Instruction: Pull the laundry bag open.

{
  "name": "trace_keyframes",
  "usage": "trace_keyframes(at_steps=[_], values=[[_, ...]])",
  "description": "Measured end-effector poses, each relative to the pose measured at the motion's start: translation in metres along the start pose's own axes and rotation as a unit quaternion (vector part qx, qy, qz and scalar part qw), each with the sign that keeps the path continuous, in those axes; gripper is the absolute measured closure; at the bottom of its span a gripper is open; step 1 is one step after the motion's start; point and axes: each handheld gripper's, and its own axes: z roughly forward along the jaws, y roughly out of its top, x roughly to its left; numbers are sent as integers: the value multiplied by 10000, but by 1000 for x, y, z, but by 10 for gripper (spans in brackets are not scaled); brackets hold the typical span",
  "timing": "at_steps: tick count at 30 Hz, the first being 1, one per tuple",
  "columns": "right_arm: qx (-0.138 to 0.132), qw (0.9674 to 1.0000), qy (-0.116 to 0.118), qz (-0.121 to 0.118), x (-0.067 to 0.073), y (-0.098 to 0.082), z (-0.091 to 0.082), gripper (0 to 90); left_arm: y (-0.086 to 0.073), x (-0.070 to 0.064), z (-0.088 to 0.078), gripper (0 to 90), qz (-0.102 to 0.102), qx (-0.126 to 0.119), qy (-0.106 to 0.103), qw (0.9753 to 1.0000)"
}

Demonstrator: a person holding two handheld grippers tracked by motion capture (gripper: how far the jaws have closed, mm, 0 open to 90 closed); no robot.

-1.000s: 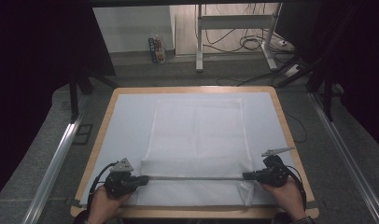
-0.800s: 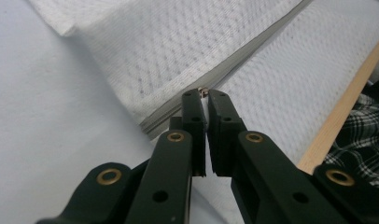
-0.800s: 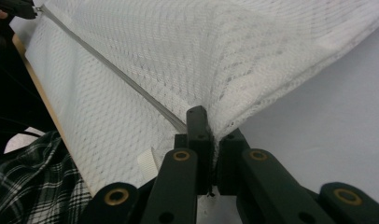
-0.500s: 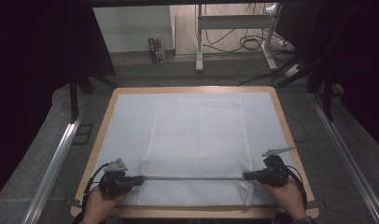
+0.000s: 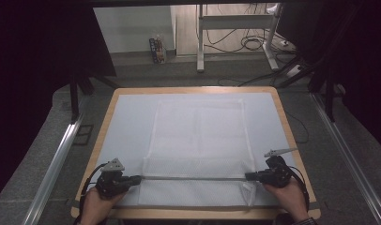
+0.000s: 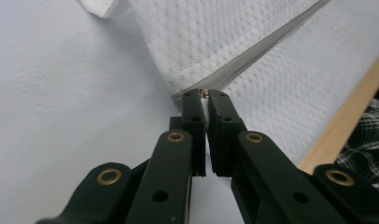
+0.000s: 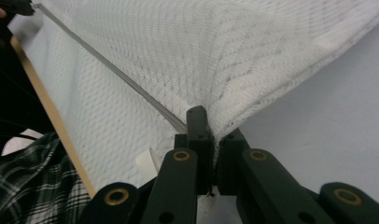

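mesh bag [image 5: 200, 140] flat on white mat [image 5: 127, 126], left tool [image 5: 138, 178] and right tool [image 5: 248, 176] each pinching its zipper ends

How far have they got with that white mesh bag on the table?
Done: the mesh bag lies flat on the table. In hand: the left gripper and right gripper each pinch one end of its zipper edge, stretched taut. Left, probably: folding or moving it; no fold shows above that edge.
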Motion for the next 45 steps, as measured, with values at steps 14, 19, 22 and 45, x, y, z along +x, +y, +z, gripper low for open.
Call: trace_keyframes(at_steps=[14,19,22,45], values=[[65,9999,-80,-21,0,-2,0,856,0,-4,5,867,30,278,-97,9996],[108,9999,-55,-42,3,-5,-2,849,-5,-5,1,861,-9,287,-237,9993],[164,9998,-61,-88,6,-7,-1,843,-9,-6,-2,857,-47,289,-311,9991],[-360,9964,-765,22,-5,-13,-32,546,-11,-2,-1,473,40,47,239,9997]])
